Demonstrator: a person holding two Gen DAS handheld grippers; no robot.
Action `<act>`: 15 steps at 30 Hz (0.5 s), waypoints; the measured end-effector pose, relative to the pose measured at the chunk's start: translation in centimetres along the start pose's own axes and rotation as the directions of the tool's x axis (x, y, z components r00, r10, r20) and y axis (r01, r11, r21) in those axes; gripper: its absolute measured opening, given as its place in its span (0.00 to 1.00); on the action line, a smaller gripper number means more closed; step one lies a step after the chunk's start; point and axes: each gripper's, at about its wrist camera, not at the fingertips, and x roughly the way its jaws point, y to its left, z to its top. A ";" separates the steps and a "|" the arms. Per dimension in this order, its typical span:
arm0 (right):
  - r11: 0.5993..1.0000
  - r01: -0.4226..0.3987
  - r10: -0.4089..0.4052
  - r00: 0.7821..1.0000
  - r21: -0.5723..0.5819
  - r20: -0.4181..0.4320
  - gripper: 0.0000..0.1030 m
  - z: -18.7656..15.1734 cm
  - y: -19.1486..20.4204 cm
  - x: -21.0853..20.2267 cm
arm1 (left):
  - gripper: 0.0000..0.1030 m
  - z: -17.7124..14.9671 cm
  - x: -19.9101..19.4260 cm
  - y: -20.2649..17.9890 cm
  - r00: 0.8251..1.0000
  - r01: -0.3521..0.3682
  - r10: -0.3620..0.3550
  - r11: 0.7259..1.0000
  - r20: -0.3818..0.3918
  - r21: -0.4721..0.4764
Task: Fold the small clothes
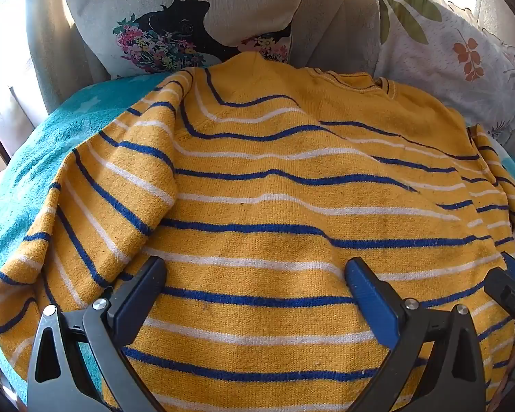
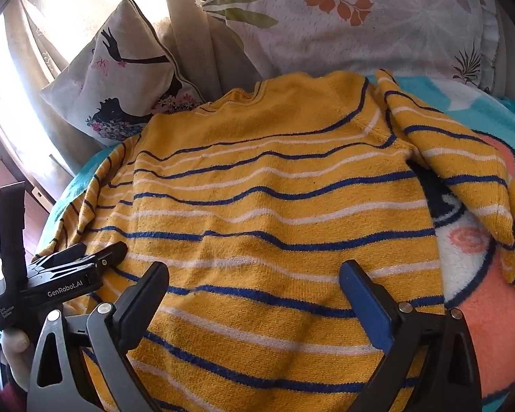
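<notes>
A yellow sweater (image 1: 274, 206) with blue and white stripes lies spread flat on a teal blanket (image 1: 34, 171) over the bed, collar toward the pillows. The left gripper (image 1: 254, 274) hovers over its lower part, jaws spread wide, pinching nothing. The right gripper (image 2: 254, 274) hangs likewise, wide open and empty. A floral pillow (image 2: 360, 27) and a printed cushion (image 1: 175, 17) sit behind.

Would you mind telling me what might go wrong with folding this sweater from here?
1. The yellow knit sweater with blue and white stripes lies rippled, so a fold may lock in creases.
2. Its left sleeve is bunched; folding could trap it.
3. Both the left gripper and right gripper hover open, gripping nothing yet.
</notes>
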 end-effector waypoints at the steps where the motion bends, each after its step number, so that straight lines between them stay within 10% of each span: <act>1: 1.000 0.002 -0.002 1.000 -0.003 -0.003 0.99 0.1 0.3 0.3 | 1.00 0.0 0.0 0.0 1.000 0.000 0.000 1.000 0.000 0.000; 15: 0.998 0.039 -0.040 0.999 -0.041 -0.015 0.99 0.1 0.3 0.4 | 1.00 0.0 0.0 0.0 1.000 0.000 0.000 1.000 0.000 0.000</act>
